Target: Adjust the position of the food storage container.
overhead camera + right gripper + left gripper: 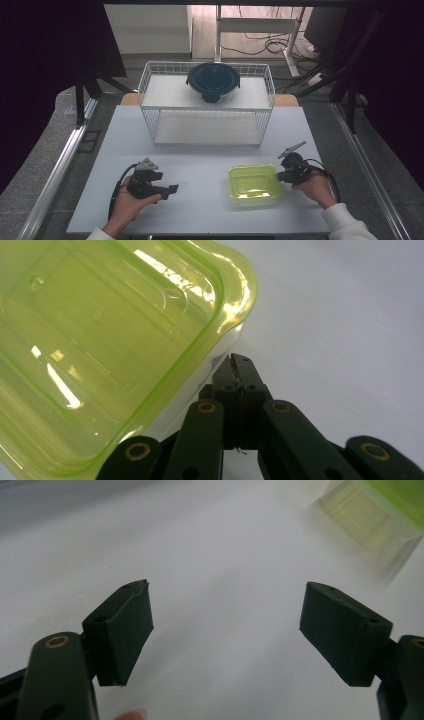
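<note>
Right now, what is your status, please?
Left gripper open, idle. Right gripper shut, empty, beside square yellow-green plastic container. Nothing in the way.

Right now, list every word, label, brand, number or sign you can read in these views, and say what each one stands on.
No readable text anywhere.
The yellow-green container has a lid with only moulded ridges, no lettering.
The dark round lid of the bowl in the wire basket bears no mark that can be made out; it is too small to tell.
The left gripper and right gripper carry brass rivets, no markings.
</note>
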A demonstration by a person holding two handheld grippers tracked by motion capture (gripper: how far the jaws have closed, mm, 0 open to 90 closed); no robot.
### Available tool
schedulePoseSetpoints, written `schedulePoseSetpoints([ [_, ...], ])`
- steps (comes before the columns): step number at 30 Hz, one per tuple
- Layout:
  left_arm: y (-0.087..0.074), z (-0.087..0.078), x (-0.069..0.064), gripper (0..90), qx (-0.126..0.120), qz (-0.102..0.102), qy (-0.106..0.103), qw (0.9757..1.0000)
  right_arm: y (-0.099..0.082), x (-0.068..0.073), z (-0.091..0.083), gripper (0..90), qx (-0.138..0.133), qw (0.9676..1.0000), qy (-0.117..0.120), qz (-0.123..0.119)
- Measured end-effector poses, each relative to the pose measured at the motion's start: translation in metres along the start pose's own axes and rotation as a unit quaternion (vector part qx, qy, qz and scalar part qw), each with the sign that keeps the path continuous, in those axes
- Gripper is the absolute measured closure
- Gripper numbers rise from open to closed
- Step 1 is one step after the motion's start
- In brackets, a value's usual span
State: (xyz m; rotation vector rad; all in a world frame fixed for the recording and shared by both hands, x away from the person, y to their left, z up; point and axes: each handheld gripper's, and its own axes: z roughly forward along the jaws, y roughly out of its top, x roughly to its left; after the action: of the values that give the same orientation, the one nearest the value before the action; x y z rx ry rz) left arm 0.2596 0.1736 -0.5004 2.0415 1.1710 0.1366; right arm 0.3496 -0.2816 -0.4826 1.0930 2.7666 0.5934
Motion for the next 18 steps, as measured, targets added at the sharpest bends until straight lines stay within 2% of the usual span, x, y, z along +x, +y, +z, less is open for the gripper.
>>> schedulePoseSetpoints([
  [7, 0.0, 0.0, 0.0, 20.7, 0.001, 0.0, -0.001, 1.0, 0.004, 0.021, 0.007, 88.2, -0.002, 0.9996, 0.024, -0.013],
  [14, 0.0, 0.001, 0.001, 20.7, 0.003, 0.001, -0.002, 1.0, 0.007, 0.032, 0.01, 88.2, -0.011, 0.9989, 0.043, -0.011],
  [18, 0.0, 0.001, 0.001, 20.7, 0.004, 0.001, -0.002, 1.0, 0.011, 0.036, 0.015, 88.3, -0.017, 0.9975, 0.068, -0.005],
])
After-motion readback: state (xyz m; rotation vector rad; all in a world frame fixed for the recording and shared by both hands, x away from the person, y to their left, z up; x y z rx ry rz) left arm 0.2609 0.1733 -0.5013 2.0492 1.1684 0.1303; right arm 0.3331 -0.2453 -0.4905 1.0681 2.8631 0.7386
